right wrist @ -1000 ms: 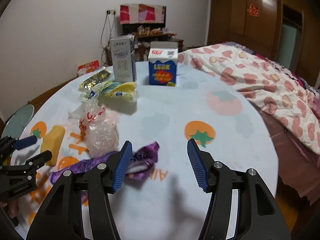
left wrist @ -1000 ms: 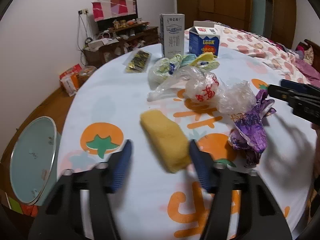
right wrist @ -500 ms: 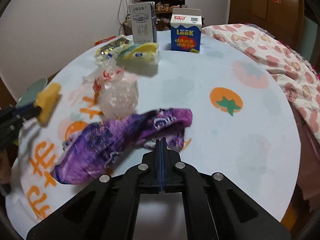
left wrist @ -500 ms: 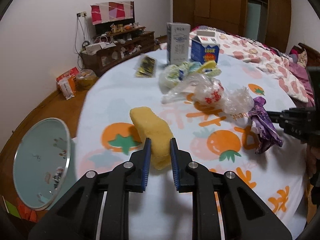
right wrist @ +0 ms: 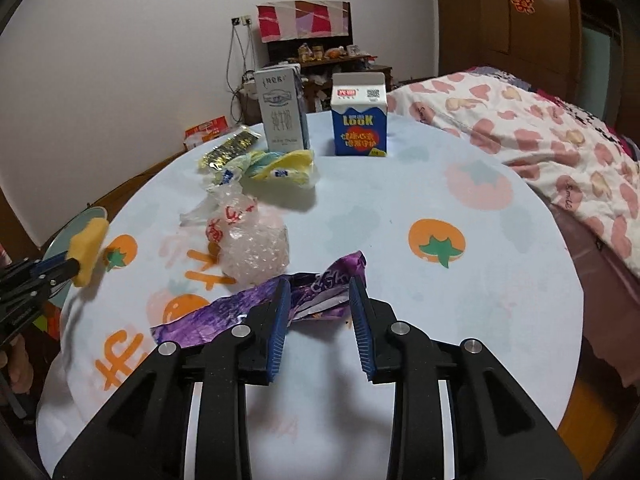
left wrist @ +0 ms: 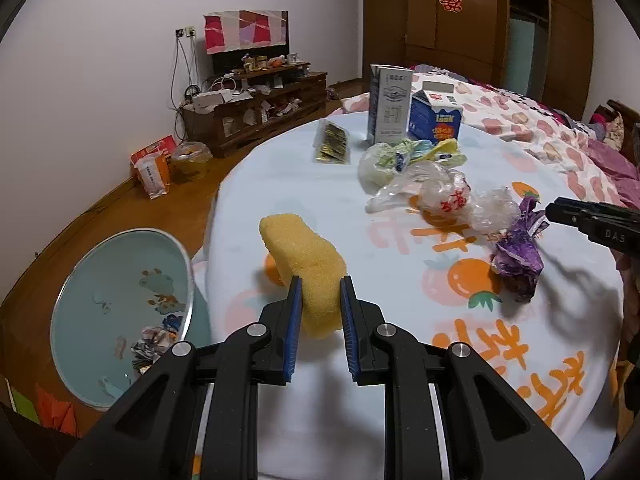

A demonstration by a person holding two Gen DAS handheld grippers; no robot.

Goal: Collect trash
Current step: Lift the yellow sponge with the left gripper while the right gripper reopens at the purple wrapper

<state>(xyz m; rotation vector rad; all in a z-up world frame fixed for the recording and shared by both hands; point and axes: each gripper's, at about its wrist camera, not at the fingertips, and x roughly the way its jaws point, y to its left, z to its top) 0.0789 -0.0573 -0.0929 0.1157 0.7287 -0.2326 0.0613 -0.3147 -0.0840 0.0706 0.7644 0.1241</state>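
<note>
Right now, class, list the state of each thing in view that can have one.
left gripper: shut on yellow sponge block, held off the table.
right gripper: fingers apart around crumpled purple foil wrapper; grip unclear.
tall grey milk carton: upright.
blue gable-top carton: upright, closed.
round light-blue bin: open, some trash inside.

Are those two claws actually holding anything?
The left gripper pinches the yellow sponge by its near end. The right gripper stands open around the purple wrapper.
</note>
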